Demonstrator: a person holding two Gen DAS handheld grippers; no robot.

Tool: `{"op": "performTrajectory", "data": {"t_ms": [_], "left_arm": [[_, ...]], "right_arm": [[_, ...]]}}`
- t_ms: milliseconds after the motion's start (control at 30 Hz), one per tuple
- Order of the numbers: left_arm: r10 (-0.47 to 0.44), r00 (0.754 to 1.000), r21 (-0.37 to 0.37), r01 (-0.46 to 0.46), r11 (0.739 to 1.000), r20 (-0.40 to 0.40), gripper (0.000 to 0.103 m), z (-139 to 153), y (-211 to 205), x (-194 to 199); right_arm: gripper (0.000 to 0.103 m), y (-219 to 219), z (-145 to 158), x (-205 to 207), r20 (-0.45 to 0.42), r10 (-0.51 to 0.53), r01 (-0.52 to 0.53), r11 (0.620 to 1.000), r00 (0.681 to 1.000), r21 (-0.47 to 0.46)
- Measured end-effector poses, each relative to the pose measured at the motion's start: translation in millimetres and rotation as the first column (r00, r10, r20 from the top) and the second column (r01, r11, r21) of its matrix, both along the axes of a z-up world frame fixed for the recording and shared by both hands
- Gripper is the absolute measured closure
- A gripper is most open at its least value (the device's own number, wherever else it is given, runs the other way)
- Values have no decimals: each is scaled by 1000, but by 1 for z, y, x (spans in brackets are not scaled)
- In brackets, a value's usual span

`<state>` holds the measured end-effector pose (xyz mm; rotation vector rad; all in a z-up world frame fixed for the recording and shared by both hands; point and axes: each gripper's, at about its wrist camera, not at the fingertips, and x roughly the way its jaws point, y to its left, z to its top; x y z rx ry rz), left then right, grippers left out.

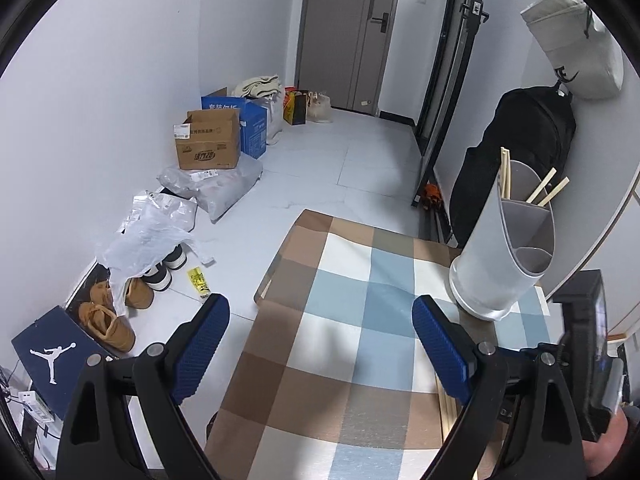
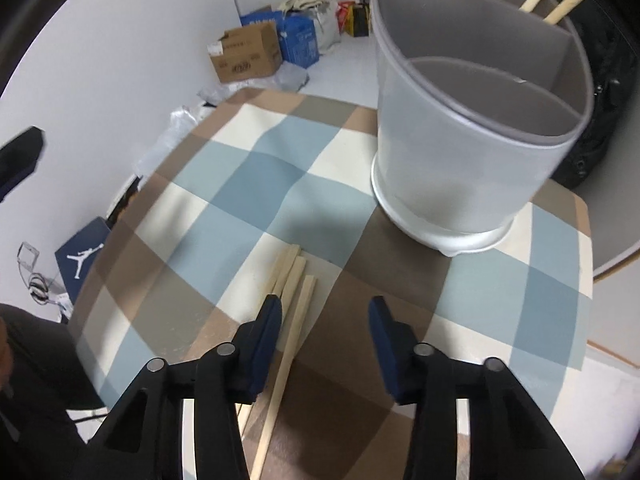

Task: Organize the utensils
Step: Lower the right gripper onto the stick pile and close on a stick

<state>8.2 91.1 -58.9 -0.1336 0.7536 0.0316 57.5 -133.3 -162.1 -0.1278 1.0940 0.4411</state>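
A grey divided utensil holder (image 1: 505, 256) (image 2: 472, 136) stands on the checked tablecloth (image 1: 352, 340) (image 2: 224, 184) at the table's far right, with several wooden chopsticks (image 1: 548, 190) (image 2: 556, 0) standing in its back compartment. Several loose wooden chopsticks (image 2: 290, 300) lie on the cloth; they also show in the left wrist view (image 1: 446, 412). My right gripper (image 2: 326, 312) is open and empty just above their near ends. My left gripper (image 1: 320, 316) is open and empty over the cloth, left of the holder.
The right gripper's body (image 1: 580, 356) shows at the left view's right edge. Cardboard boxes (image 1: 208, 140), plastic bags (image 1: 152, 232), shoes (image 1: 108, 320) and a Jordan box (image 1: 48, 356) lie on the floor to the left. A black bag (image 1: 516, 152) hangs behind the holder.
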Motion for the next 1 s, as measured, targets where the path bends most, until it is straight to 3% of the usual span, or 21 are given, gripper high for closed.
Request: {"op": "performTrajectory", "data": {"t_ms": [167,400,533,867,900,933,1000], "left_arm": [[2,1000,-30,-1,1000,13,13,2,8,0],[14,1000,-68,-13,998,9,13,3,14,2],[14,1000,-72,-13,997,8,13,3,16,2],[6,1000,-73,-6,997,0,13,2,13,4],[5,1000,-71,-5,997,-2,13,2,13,4],[4,1000,-69,-5,998,-7,13,1,13,5],[5,1000,-70,-7,997,-25,13,-2,12,7]], "right_arm": [[65,11,-5,4,-1,30,-30,998,1000,-63],[69,16,-4,16,-16,14,-15,996,1000,-83],[80,12,-5,15,-32,4,-7,995,999,-103],[82,16,-4,11,-23,9,-12,993,1000,-116],[85,16,-5,12,-24,10,-12,994,1000,-113],[96,17,-5,13,-25,4,-7,994,1000,-107],[97,13,-3,13,-26,-14,11,997,1000,-81]]}}
